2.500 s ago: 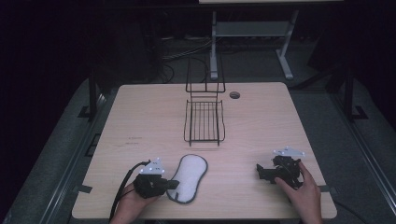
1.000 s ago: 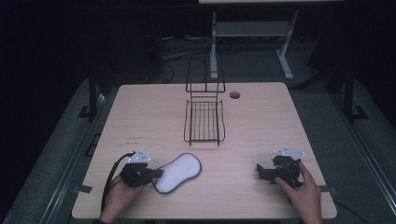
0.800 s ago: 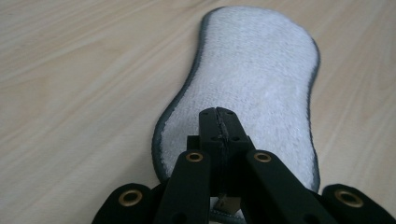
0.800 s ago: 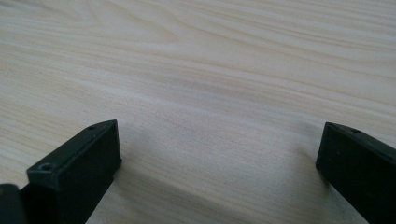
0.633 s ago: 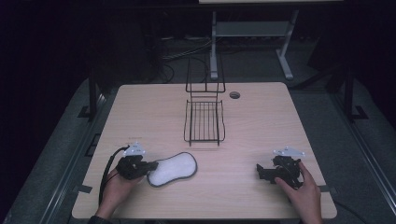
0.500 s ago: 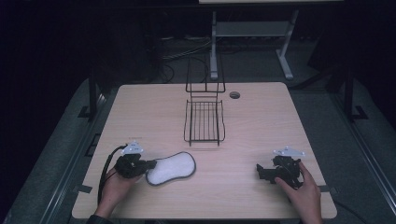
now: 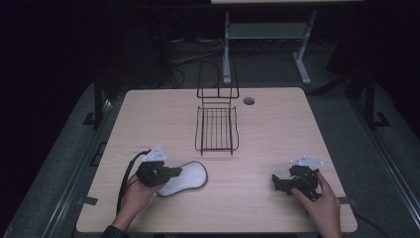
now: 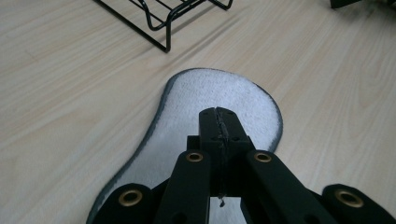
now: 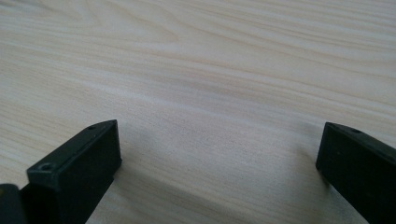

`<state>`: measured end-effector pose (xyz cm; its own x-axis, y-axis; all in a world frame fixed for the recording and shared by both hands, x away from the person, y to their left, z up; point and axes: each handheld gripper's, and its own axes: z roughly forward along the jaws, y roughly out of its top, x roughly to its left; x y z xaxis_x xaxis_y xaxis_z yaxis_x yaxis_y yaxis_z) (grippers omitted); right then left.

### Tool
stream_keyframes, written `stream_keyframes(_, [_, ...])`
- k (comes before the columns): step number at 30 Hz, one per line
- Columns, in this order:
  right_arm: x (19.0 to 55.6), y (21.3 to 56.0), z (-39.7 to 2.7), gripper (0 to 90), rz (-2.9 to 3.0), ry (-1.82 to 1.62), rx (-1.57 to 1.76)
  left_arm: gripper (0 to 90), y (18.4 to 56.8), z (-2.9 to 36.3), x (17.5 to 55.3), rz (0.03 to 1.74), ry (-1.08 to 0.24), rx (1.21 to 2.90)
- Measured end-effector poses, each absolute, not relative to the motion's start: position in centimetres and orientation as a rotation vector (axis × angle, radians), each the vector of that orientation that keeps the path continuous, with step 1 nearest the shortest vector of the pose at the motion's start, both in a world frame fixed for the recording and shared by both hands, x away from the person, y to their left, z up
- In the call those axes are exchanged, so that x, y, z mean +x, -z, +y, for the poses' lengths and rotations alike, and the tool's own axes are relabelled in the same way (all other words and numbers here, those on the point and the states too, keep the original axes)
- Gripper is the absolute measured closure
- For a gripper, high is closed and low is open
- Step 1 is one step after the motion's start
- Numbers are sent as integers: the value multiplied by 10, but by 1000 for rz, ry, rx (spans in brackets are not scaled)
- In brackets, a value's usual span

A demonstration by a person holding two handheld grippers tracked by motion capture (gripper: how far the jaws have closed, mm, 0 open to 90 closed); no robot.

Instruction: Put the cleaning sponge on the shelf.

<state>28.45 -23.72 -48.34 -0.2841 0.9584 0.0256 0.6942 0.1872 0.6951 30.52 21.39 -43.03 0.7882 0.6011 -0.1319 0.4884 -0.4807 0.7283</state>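
1 insole (image 7: 184,177), 1 wire rack (image 7: 216,128), 2 tongs | insole flat on counter (image 7: 277,129), long axis slanting left-near to right-far | left tongs (image 7: 174,172) clenched on insole | right tongs (image 7: 278,183) released

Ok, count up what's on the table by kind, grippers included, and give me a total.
Insoles: 1, a white insole with a dark edge, pinched in the left gripper
Wire racks: 1, the black rack
Grippers: 2, the second being the right gripper, fingers apart
Total: 4
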Motion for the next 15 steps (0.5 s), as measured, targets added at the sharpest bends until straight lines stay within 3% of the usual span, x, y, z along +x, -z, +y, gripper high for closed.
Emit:
stream_keyframes(7, [284, 483, -237, 0, 2052, -853, 1548, 895, 433, 215, 318, 821, -171, 2168])
stream_keyframes(11, [284, 483, -237, 0, 2052, -853, 1548, 774, 433, 218, 320, 810, -193, 2176])
stream_keyframes(15, [284, 483, -237, 0, 2052, -853, 1548, 587, 433, 218, 323, 802, -179, 2180])
